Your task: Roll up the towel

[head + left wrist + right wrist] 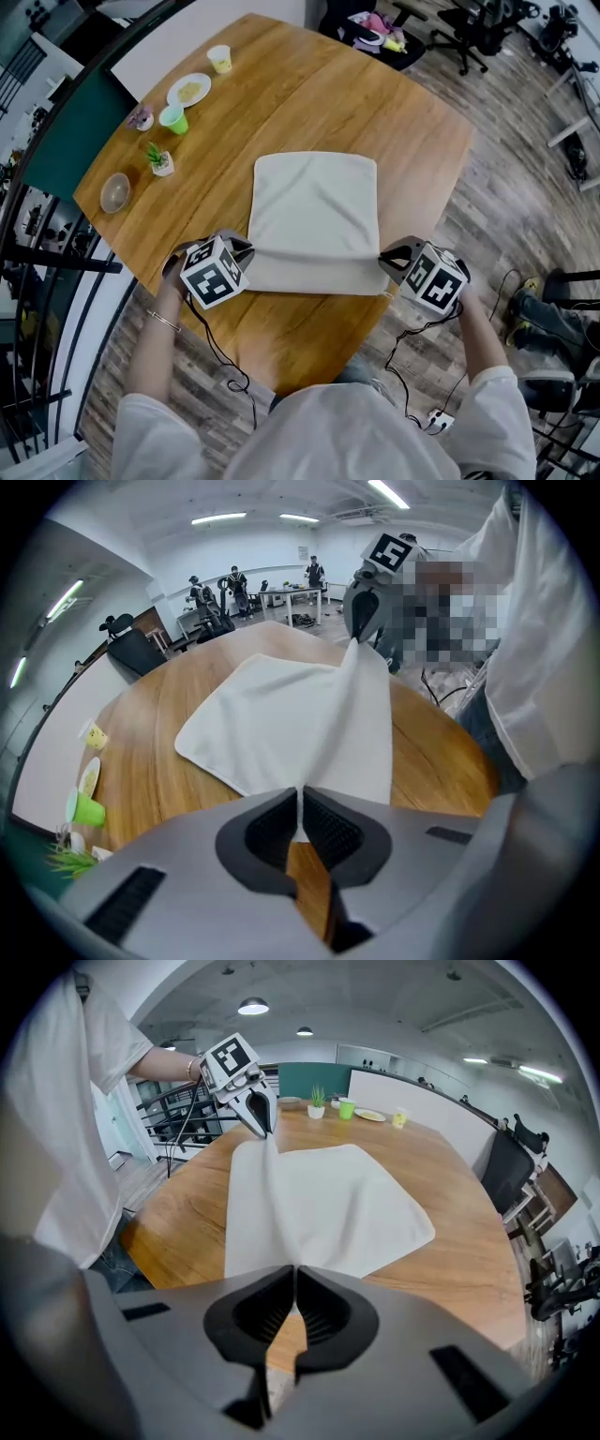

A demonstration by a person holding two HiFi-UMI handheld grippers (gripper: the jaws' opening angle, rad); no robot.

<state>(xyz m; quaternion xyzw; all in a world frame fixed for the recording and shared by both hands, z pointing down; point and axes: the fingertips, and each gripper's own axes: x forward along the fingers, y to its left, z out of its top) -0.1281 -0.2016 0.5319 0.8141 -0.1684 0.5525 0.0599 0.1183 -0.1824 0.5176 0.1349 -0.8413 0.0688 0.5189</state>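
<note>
A white towel (314,211) lies spread on the round wooden table (309,94). Its near part is raised into a taut ridge that runs between my two grippers. My left gripper (247,251) is shut on the towel's left edge; in the left gripper view the cloth (291,714) is pinched between the pads of the left gripper (300,810). My right gripper (385,262) is shut on the right edge, and the right gripper view shows the cloth (319,1204) rising out of the closed jaws of the right gripper (292,1293). Below the ridge a strip of towel (309,277) rests flat on the table.
At the table's far left stand a green cup (173,119), a plate (188,90), a pale cup (219,59), a small potted plant (159,161) and a glass bowl (115,192). The table's near edge (309,380) is close to the person's body. Office chairs (469,33) stand beyond.
</note>
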